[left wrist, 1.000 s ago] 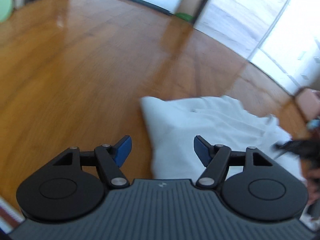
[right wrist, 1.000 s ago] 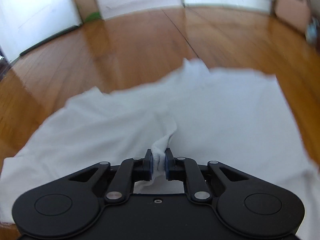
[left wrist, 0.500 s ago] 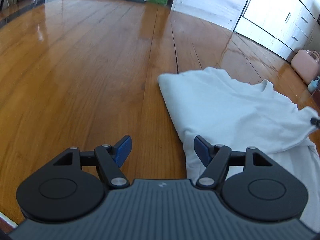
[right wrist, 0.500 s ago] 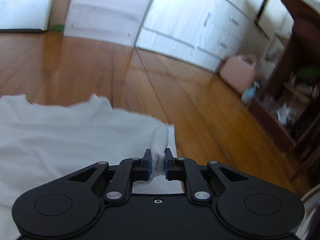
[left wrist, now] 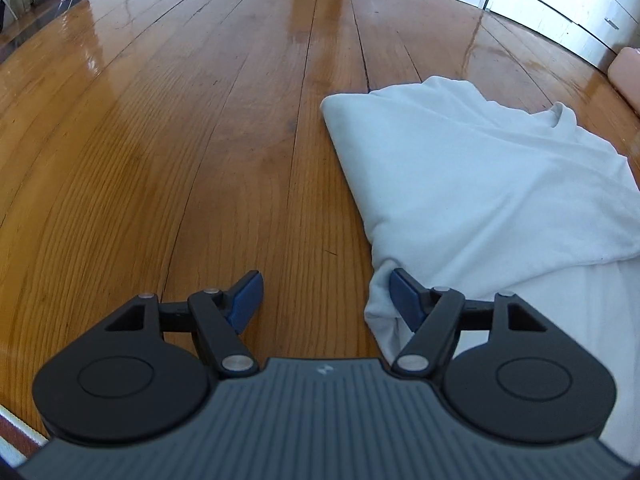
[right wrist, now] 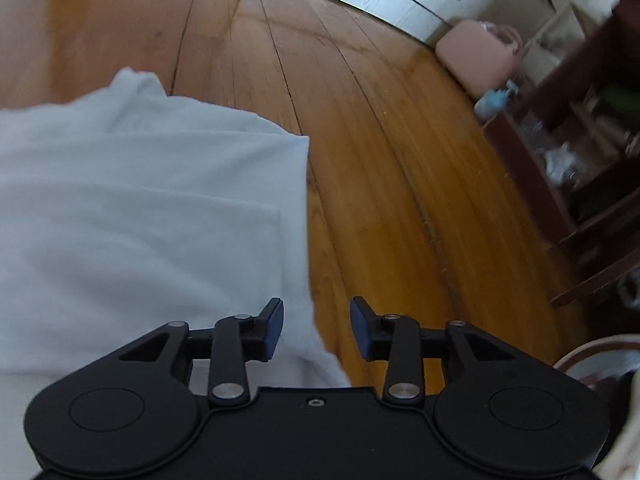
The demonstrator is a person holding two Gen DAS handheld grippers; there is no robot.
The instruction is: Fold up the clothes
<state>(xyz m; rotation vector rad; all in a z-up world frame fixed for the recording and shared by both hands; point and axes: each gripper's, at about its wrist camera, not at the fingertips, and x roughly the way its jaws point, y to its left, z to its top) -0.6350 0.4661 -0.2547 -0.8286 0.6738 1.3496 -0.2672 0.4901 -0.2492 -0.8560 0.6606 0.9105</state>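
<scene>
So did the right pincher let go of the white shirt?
Yes. The right gripper pinched the white shirt before; now its jaws are opening, with the shirt edge lying loose between them on the wooden floor.

Bare wooden floor lies open from nine to twelve o'clock of the folded white garment. Toward two o'clock, a pink bag and dark wooden shelving crowd the way.

wood floor (glossy), pink bag, white drawers
</scene>
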